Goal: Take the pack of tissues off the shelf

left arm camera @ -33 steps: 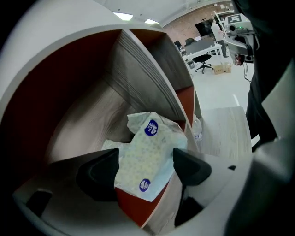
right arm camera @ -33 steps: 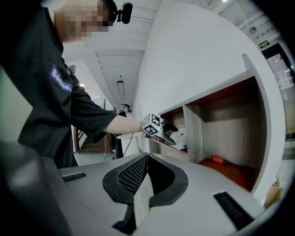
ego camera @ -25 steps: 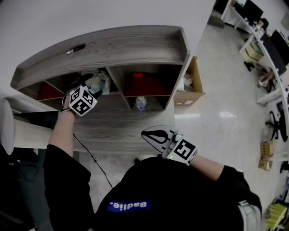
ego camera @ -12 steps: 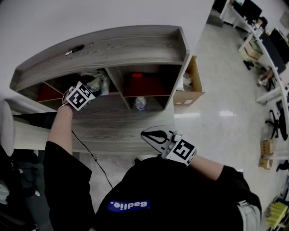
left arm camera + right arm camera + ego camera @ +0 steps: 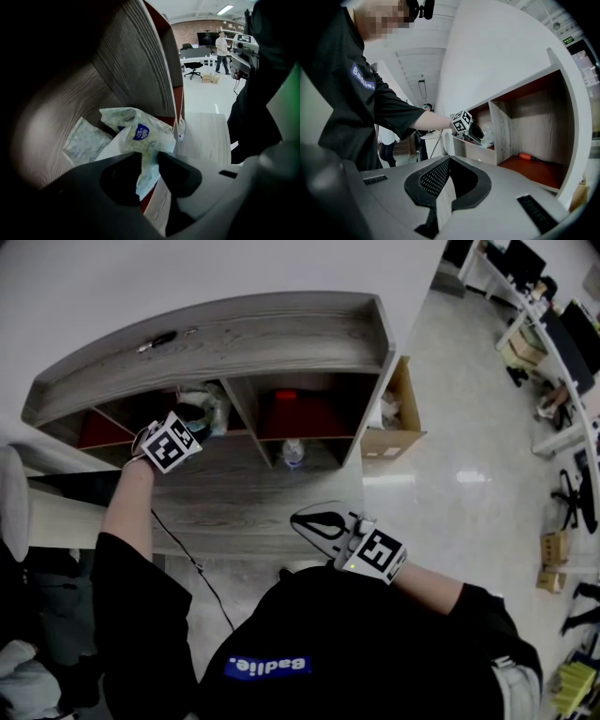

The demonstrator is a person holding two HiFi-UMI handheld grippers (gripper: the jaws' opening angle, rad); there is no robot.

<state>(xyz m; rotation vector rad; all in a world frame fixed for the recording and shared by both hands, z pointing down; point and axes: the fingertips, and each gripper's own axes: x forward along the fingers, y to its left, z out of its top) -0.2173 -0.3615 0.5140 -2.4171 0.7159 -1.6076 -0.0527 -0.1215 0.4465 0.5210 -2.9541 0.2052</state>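
1. The grasp step is in hand. The left gripper (image 5: 149, 160) is reached into the shelf (image 5: 281, 334). Its fingers (image 5: 180, 174) have just been closing, and the crumpled wrapper of the pack of tissues (image 5: 138, 135) is pinched between them.
2. The pack is seen inside its compartment, close to the wooden side wall and next to a second flat packet (image 5: 85, 139). It is judged not yet lifted clear.
3. The next move is judged to call for a steady pull outward, past the compartment's front edge. Only a fold of thin film appears to be gripped, so a slip or a tear is to be guarded against.
4. The left forearm is stretched forward over the desk (image 5: 244, 507), and the gripper is tilted steeply downward into the opening.
5. The right gripper (image 5: 446, 161) is held near the body, roughly level and pointed towards the shelf. Its fingers are clenched together on nothing.
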